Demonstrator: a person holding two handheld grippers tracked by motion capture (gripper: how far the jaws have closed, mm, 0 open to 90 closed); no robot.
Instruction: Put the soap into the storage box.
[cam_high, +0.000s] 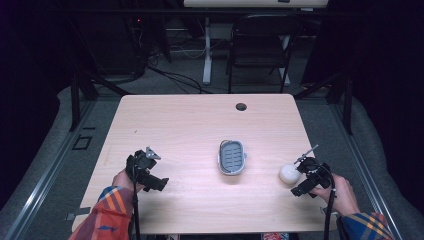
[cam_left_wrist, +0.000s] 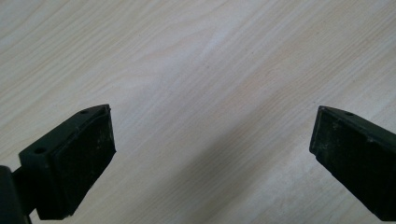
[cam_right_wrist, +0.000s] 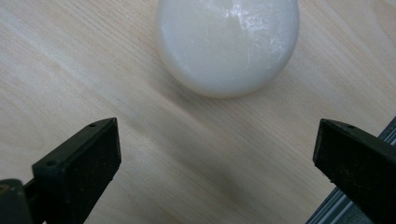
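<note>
A grey dish (cam_high: 232, 157) sits mid-frame on the tabletop (cam_high: 190, 120), long axis running up-frame. Both tools, left (cam_high: 145, 170) and right (cam_high: 302, 175), are spread; a white soap (cam_high: 289, 174) lies just ahead of the right one.

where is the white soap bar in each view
High view: white soap bar sits right of centre on the table, just ahead of the right gripper.
Left gripper view: not in it.
Right gripper view: top centre, beyond the open jaws.
Shared landmark: the pale wood tabletop.
</note>
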